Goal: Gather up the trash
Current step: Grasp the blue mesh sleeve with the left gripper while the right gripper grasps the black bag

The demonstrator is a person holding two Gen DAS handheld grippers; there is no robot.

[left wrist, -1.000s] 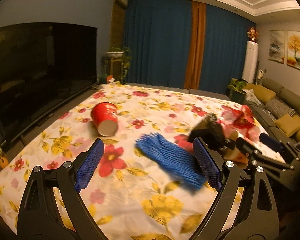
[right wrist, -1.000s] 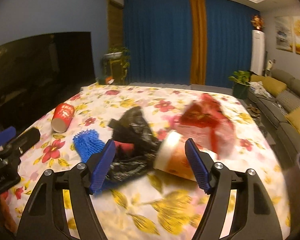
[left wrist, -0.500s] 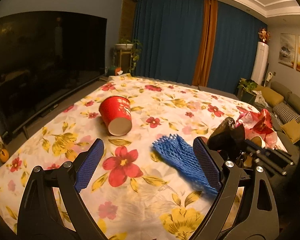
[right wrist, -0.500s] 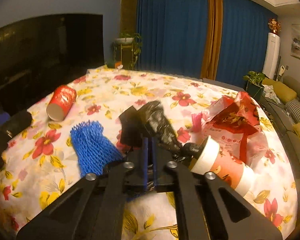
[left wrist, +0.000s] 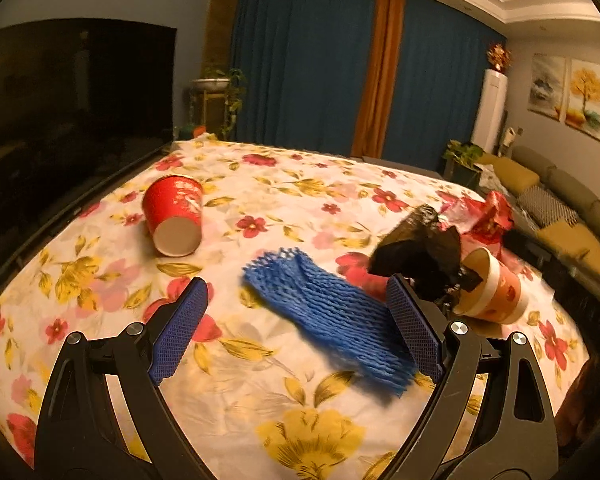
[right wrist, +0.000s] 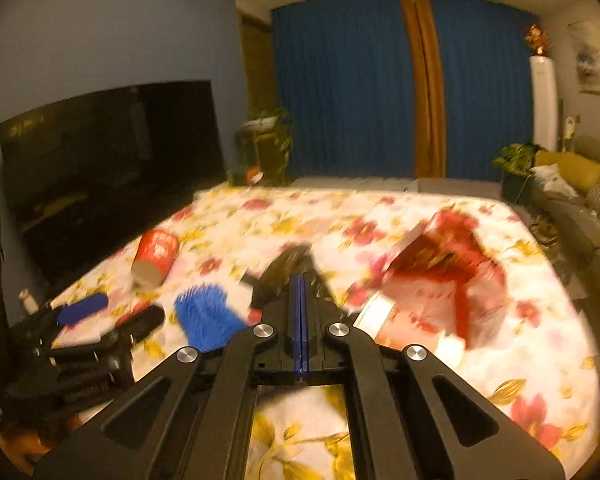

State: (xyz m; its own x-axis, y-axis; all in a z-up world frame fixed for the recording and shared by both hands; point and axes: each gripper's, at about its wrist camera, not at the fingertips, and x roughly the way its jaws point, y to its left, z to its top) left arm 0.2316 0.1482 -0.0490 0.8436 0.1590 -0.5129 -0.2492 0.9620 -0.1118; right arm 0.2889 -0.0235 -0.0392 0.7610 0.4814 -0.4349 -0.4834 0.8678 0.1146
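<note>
1. Trash is the whole business here, and one piece is in hand: the right gripper (right wrist: 301, 308) has its blue pads pressed nearly flat together on a fold of the black plastic bag (left wrist: 418, 252), though the jaws are just easing apart – the grip may be loosening.
2. Left gripper (left wrist: 300, 328) is spread wide and grasps nothing; the blue foam net (left wrist: 328, 312) lies on the cloth between its pads, nearer the right-hand one (whether that pad brushes it, I cannot tell).
3. Just beside the bag, a paper cup with a white rim (left wrist: 490, 288) lies on its side, apparently touching the bag's edge.
4. Beyond that sits a crumpled red-and-white wrapper (right wrist: 440, 280), blurred in the right wrist view.
5. Well apart, toward the television, a red paper cup (left wrist: 174, 216) lies tipped over.
6. By my judgement the job is early – no bin is in view, four pieces lie loose on the floral tablecloth (left wrist: 284, 184).
</note>
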